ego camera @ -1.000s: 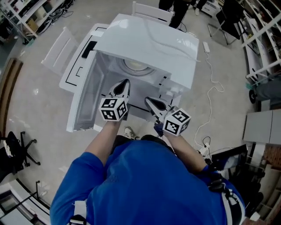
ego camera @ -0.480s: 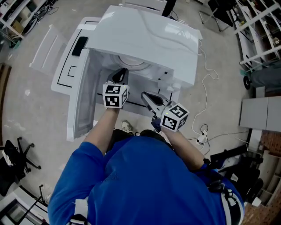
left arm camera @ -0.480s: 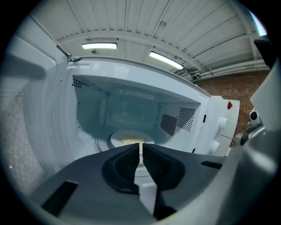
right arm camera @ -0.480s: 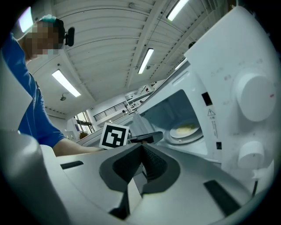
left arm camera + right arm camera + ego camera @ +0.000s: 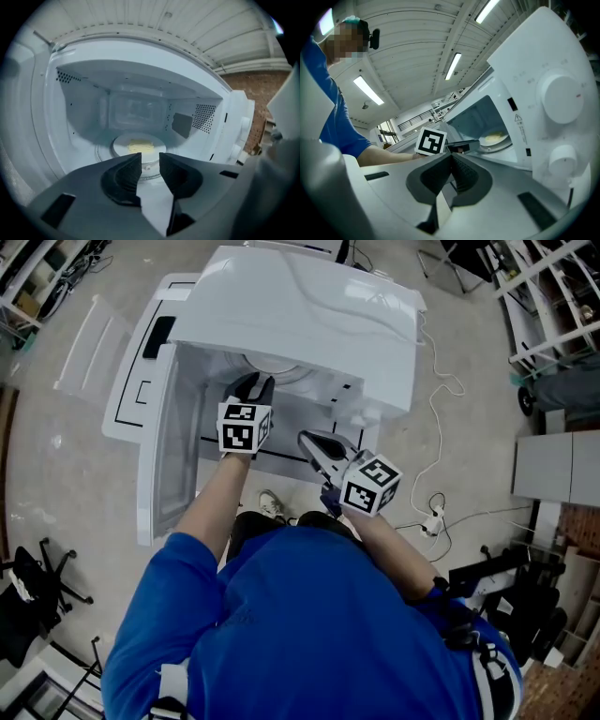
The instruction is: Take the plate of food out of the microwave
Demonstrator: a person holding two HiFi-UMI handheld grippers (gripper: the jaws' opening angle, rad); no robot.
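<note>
A white microwave stands with its door swung open to the left. Inside, a white plate with pale yellow food sits on the turntable; it also shows in the right gripper view as the plate. My left gripper is at the mouth of the cavity, short of the plate. Its jaws are opening, and nothing is between them in the left gripper view. My right gripper hangs in front of the oven's right side, jaws shut and empty.
The control panel with two round knobs is to the right of the cavity. A white cable runs over the floor to a power strip. A black chair stands at the left, and shelving at the right.
My left gripper has moved forward from the door sill to the cavity's mouth, and its jaws have parted. The right gripper has stayed about where it was.
</note>
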